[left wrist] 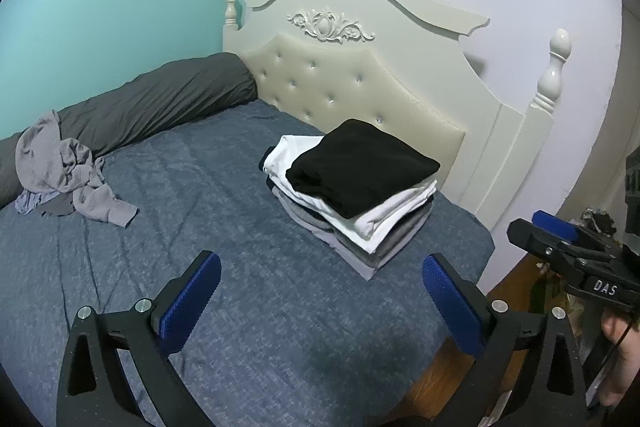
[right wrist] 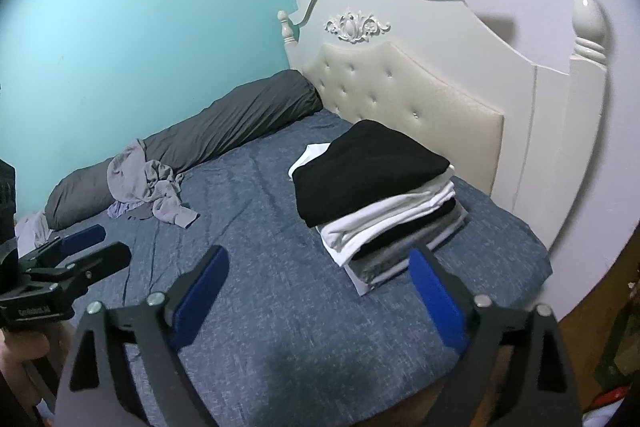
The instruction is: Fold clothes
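1. Left claw [left wrist: 322, 301] and right claw [right wrist: 318, 301] are held released — nothing gripped — above the bed [left wrist: 248, 307].
2. Folded stack [left wrist: 356, 187] is placed near the headboard [left wrist: 360, 75]; unfolded grey clothes [left wrist: 68, 167] are heaped beside the grey bolster [left wrist: 160, 99].

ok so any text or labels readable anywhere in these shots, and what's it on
"DAS": white letters on the black body of the right gripper, seen in the left wrist view.
A small white label on the body of the left gripper, seen in the right wrist view: too blurred to read.
Nothing readable on the folded stack or the headboard.
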Motion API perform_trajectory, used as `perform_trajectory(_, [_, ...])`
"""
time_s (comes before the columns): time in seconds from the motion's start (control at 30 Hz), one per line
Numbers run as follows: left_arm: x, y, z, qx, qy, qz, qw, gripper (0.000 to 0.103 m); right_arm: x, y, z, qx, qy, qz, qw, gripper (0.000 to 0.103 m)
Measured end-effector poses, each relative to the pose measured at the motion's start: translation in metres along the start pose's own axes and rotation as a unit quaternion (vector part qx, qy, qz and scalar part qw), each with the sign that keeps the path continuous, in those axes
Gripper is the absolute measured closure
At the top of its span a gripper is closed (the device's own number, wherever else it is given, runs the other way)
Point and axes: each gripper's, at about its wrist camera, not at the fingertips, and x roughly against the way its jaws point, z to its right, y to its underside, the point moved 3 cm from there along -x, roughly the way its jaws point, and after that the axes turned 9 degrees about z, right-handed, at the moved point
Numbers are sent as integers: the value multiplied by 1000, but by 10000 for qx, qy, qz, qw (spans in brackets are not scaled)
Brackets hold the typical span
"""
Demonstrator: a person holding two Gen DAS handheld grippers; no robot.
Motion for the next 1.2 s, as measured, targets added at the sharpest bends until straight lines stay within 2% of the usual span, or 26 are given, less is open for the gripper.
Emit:
perform_trajectory(0.63, [45, 27, -3, -59, -45, 27, 10000, 0, 45, 28, -28, 62, 12, 72, 10000, 3])
perform_trajectory(1.2, [69, 41, 4, -39, 170, 54, 9998, 0, 76, 45, -40, 82, 39, 175, 9998, 2])
